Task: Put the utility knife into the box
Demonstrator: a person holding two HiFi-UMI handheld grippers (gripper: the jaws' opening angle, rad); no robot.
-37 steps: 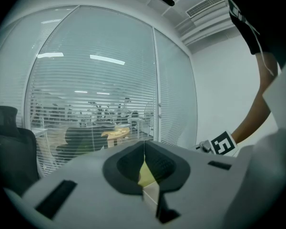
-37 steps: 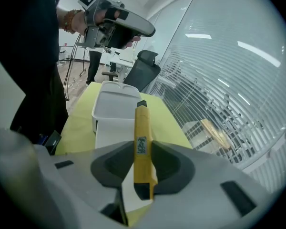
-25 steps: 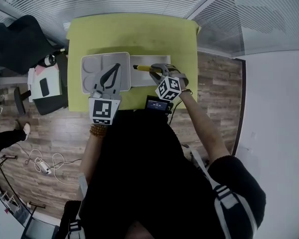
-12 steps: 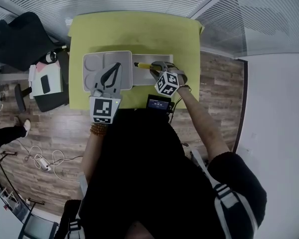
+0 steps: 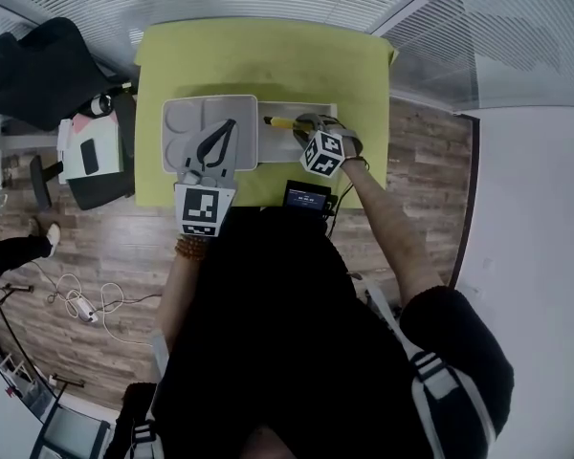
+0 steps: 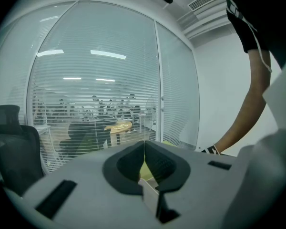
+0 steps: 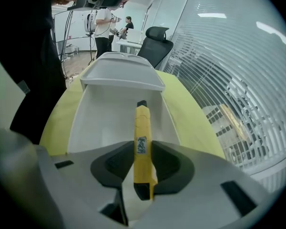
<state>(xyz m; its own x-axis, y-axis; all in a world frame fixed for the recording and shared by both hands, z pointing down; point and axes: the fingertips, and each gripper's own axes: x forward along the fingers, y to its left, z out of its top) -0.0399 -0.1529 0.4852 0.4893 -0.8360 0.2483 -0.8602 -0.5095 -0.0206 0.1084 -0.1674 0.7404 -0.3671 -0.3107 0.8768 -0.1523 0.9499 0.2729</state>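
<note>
Jaws of the right tool clamp a yellow utility knife, whose tip reaches over the open white box, clear of both side walls. The left tool, jaws together on nothing, hangs over a grey tray on the green tabletop.

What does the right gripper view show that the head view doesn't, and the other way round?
Only the right gripper view: the right gripper seen close up, shut on the yellow utility knife, and the knife's small label. Only the head view: the left gripper and the marker cubes on both grippers. Both: the knife held over the white box on the green table.
</note>
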